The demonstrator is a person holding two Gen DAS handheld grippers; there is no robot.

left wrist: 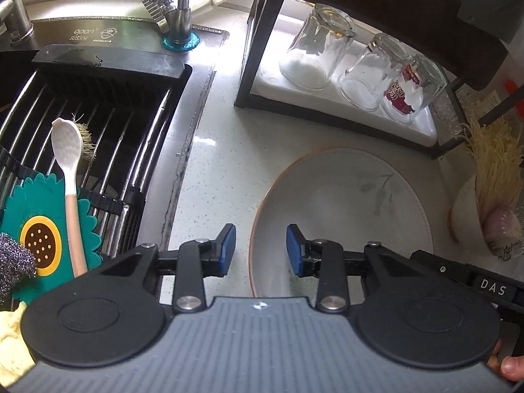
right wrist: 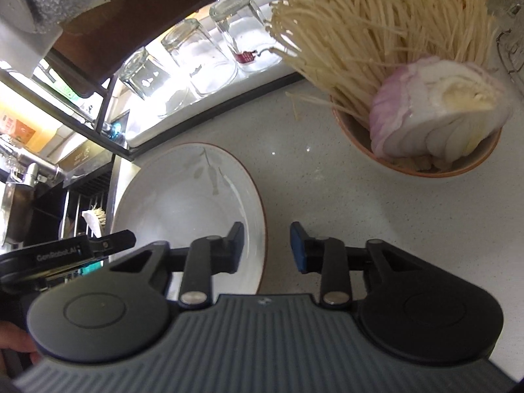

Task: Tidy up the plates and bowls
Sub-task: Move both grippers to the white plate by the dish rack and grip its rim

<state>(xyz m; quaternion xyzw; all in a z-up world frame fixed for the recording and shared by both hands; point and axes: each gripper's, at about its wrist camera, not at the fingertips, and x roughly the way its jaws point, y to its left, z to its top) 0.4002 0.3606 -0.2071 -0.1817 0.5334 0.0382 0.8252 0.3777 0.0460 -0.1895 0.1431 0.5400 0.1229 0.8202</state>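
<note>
Left gripper (left wrist: 261, 250): jaws parted, straddling the left rim of the plate; the blue pads stand clear of the rim, nothing pinched.
Right gripper (right wrist: 267, 247): jaws parted, straddling the right rim of the same plate; left pad over the plate, right pad over the counter, no visible contact.
Plate (left wrist: 344, 216): white, brown-edged, faint leaf print; lies flat on the counter between both grippers.
Counter (left wrist: 222, 163): pale speckled stone, bearing plate, bowl and rack.
Bowl (right wrist: 422, 167): right of the plate, apart from it; holds enoki mushrooms (right wrist: 376, 23) and a cut onion (right wrist: 435, 111).
Sink rack (left wrist: 98, 124): left of the counter; carries a white spoon (left wrist: 67, 150), a sunflower mat (left wrist: 42, 229) and a scouring pad.
Glass rack (left wrist: 330, 111): black frame beyond the plate; three glasses (left wrist: 319, 46) stand upside down in a row.
Faucet (left wrist: 181, 6): behind the sink.
</note>
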